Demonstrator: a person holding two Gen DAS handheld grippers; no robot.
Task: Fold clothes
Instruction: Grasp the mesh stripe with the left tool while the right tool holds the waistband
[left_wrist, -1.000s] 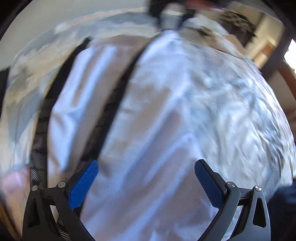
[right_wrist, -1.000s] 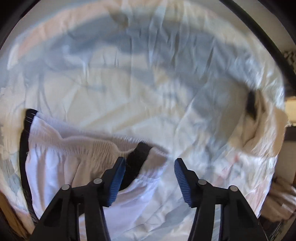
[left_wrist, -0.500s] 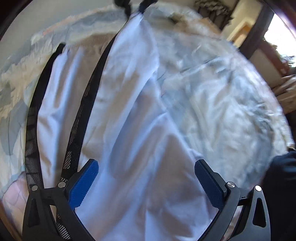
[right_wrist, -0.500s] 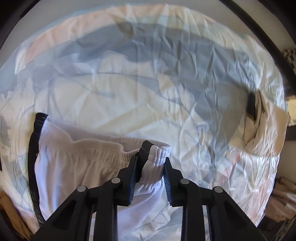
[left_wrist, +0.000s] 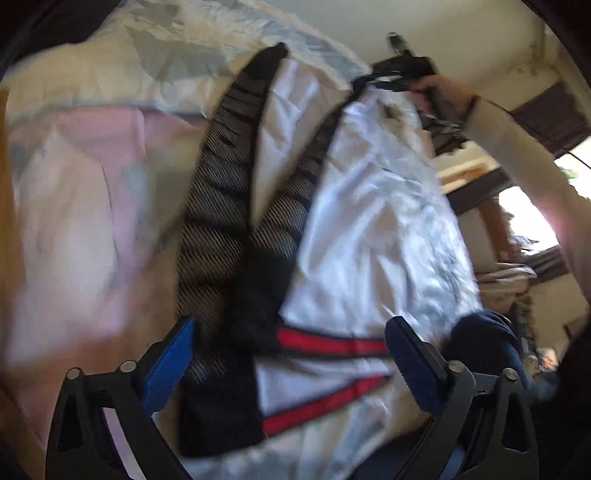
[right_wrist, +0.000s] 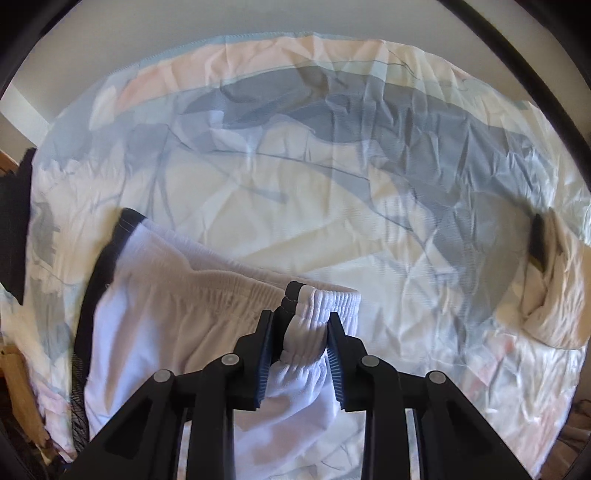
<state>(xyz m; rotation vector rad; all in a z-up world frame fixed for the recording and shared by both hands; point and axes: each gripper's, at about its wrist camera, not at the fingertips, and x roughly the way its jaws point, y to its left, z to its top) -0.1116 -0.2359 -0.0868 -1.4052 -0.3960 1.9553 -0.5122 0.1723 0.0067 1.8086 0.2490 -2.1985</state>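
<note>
White sports shorts (right_wrist: 155, 325) with black mesh side panels and red hem stripes lie on a bed. My right gripper (right_wrist: 300, 332) is shut on the elastic waistband (right_wrist: 325, 301) and lifts that corner slightly. In the left wrist view the shorts (left_wrist: 369, 221) stretch away, with the mesh panels (left_wrist: 218, 199) and red stripes (left_wrist: 325, 345) near. My left gripper (left_wrist: 288, 354) is open just over the hem end, holding nothing. The right gripper (left_wrist: 402, 72) shows there at the far end, held by a hand.
A crumpled pastel bedsheet (right_wrist: 332, 177) with grey, pink and cream patches covers the bed. A rumpled pillow (right_wrist: 554, 295) lies at the right edge. A dark navy garment (left_wrist: 484, 343) sits near my left gripper. Room furniture and a bright window (left_wrist: 528, 221) are on the right.
My right gripper closed on the waistband and raised it. My left gripper slid back along the shorts to the hem end, still open.
</note>
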